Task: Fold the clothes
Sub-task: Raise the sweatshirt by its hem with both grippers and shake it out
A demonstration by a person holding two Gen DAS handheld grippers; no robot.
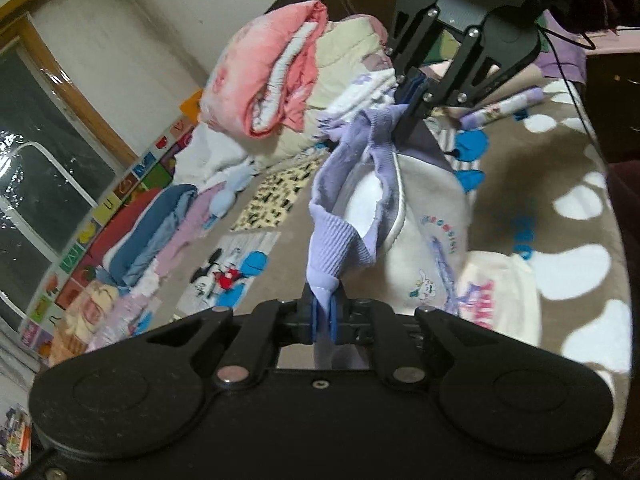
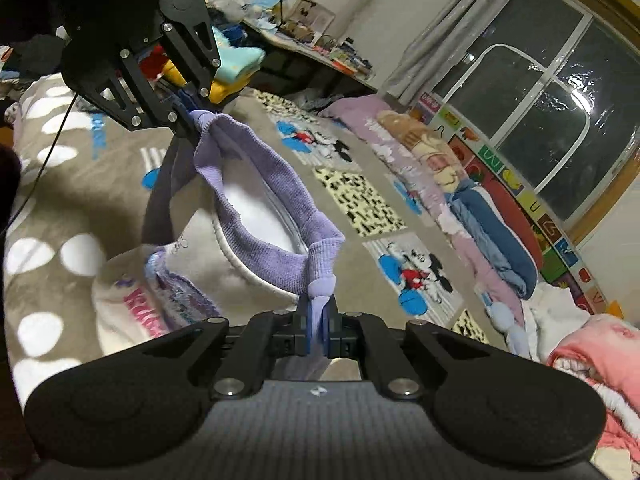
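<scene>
Both hand-held grippers are clenched on the same garment. Left hand-held gripper point(image 1: 323, 316) pinches one end of the purple ribbed waistband point(image 1: 340, 240) between its blue pads, and the right hand-held gripper point(image 2: 319, 322) pinches the other end; each shows in the other's view, the right one at the top of the left wrist view point(image 1: 408, 120), the left one at the upper left of the right wrist view point(image 2: 188, 120). Between them the waistband hangs in a slack curve and the opening of the garment gapes, showing its pale lining.

This garment, a white and purple children's piece point(image 1: 424, 240) with small cartoon prints and lettering, hangs below the band; its lower part lies on the bed's brown blanket point(image 1: 560, 184) with white blotches. Beside it on the blanket lies a cream item with pink lettering point(image 1: 500, 296).

Farther off, a rolled pink and cream quilt point(image 1: 280, 68) sits on the bed, and folded blue and lilac bedding point(image 2: 496, 224) lies along the window side, near a patterned Mickey Mouse sheet point(image 2: 412, 272).
</scene>
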